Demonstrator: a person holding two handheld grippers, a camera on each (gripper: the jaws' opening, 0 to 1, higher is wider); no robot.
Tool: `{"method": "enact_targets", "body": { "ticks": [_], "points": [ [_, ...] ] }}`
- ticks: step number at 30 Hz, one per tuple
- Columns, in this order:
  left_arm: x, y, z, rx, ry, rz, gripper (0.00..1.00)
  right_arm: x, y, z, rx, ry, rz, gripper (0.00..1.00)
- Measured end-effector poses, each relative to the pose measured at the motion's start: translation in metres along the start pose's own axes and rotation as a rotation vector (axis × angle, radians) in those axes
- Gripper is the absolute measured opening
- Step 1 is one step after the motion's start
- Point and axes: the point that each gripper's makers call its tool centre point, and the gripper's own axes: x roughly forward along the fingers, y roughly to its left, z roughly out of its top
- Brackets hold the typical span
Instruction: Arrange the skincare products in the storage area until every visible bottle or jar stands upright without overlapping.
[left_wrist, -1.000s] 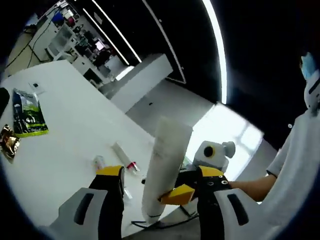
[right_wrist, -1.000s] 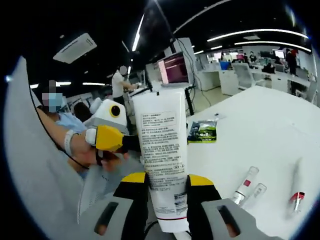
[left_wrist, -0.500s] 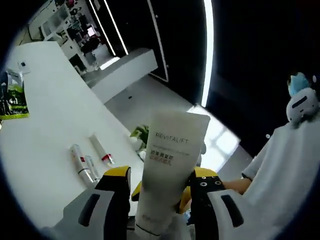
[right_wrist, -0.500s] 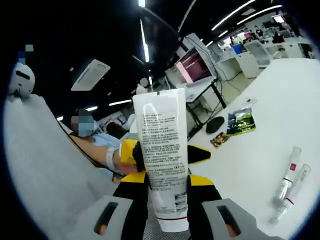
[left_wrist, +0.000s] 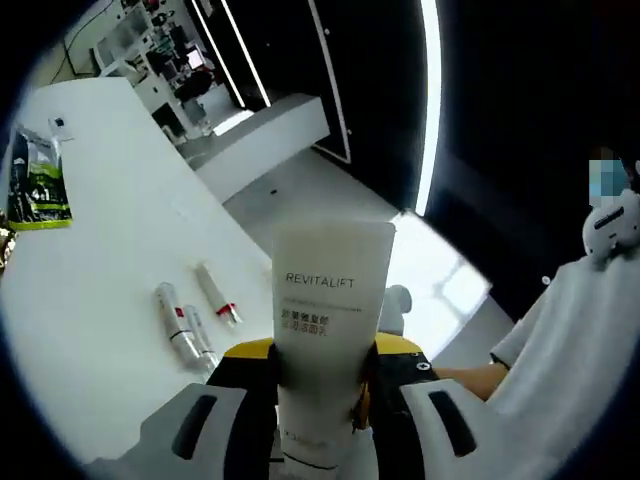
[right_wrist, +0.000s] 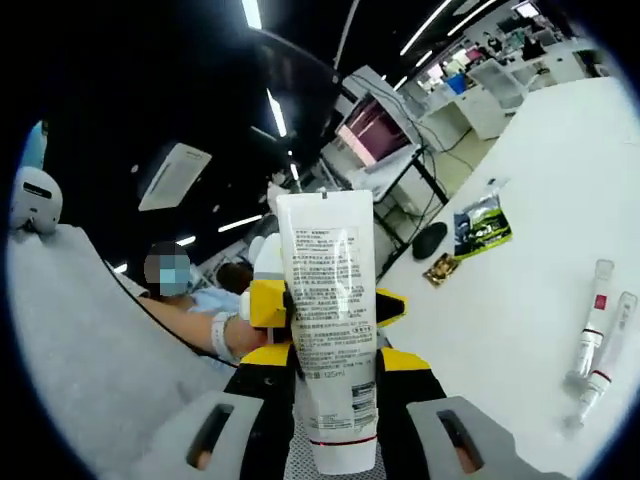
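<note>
2 grippers meet on 1 white cream tube (left_wrist: 322, 345), printed REVITALIFT on its front and small text on its back, and hold it in the air above the edge of the white table (left_wrist: 90, 290). In the left gripper view, the left gripper (left_wrist: 318, 400) has its yellow-tipped jaws closed on the lower part of the tube. In the right gripper view, the right gripper (right_wrist: 337, 385) also clamps the tube (right_wrist: 330, 345) low, near the cap end, and the left gripper (right_wrist: 300, 305) comes in behind the tube, pressing it from both sides. The flat crimped end points away from both cameras.

On the table lie 3 slim tubes with red bands: 2 (left_wrist: 182, 327) side by side and 1 (left_wrist: 216, 295) just beside them, all on their sides. A green packet (left_wrist: 38, 185) lies well apart from them, with a dark oval object (right_wrist: 431, 240) near it.

I judge the task as far from done: the slim tubes are not upright and the cream tube is not yet placed. The risk is the double grip. If 1 gripper pulls or twists while the other is clamped, the soft tube can bend, slip, or fall off the table edge. When set on its cap, it may tip and knock the lying tubes.
</note>
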Motion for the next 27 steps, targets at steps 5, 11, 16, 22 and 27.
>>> {"method": "enact_targets", "body": {
  "ticks": [5, 11, 16, 22, 27],
  "points": [
    [0.002, 0.025, -0.014, 0.1, 0.075, 0.14, 0.3, 0.014, -0.023, -0.021, -0.141, 0.138, -0.196, 0.25],
    [-0.004, 0.043, -0.004, 0.119, 0.028, 0.241, 0.3, 0.022, -0.032, -0.012, -0.13, 0.072, -0.321, 0.24],
    [-0.012, 0.06, 0.007, 0.093, -0.025, 0.324, 0.3, 0.028, -0.038, -0.02, -0.149, 0.11, -0.377, 0.24],
    [-0.012, 0.06, 0.005, 0.073, -0.02, 0.328, 0.3, 0.038, -0.047, -0.024, -0.208, 0.167, -0.451, 0.26],
    [-0.013, 0.062, 0.005, 0.065, -0.021, 0.341, 0.3, 0.035, -0.051, -0.024, -0.218, 0.175, -0.455, 0.19]
  ]
}}
